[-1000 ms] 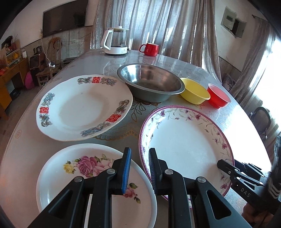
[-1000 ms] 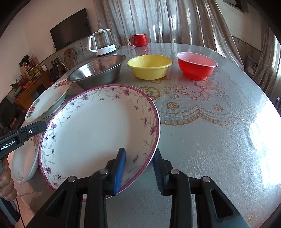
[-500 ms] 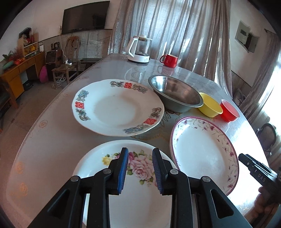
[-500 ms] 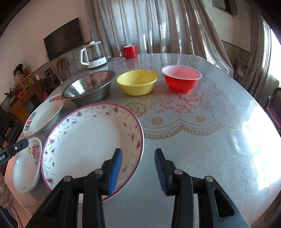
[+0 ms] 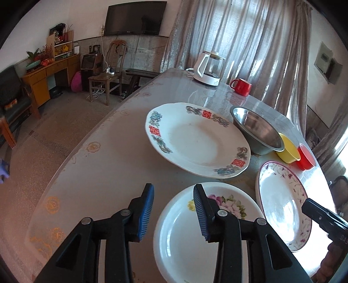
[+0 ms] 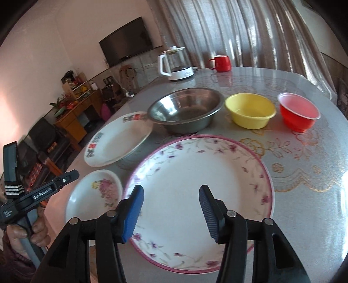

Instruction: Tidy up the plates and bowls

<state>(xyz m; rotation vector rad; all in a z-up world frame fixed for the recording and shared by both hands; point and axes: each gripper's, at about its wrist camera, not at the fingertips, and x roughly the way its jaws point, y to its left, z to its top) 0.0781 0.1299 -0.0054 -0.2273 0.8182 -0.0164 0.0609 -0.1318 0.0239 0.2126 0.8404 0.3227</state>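
Both my grippers have just been opening and have lifted off their plates: left gripper (image 5: 173,196) gapes empty beside the rose plate (image 5: 180,237) at the table's near edge, right gripper (image 6: 170,197) over the purple-rimmed plate (image 6: 195,185).

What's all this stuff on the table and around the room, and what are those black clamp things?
Plates: 3. Rose plate, white, nearest; purple-vine plate, right; red-blue plate, behind.
Steel bowl: 1, silver, mid table.
Yellow bowl: 1, right of steel bowl.
Red bowl: 1, farthest right.
Mug: 1, red, far edge.
Kettle: 1, white and glass, far edge.
Table: 1, grey, gold flowers.
TV: 1, black, wall.
Curtains: grey, behind table.
Left gripper: black, blue pads, open, empty.
Right gripper: same, open, empty.
Hand: holds left gripper's handle.
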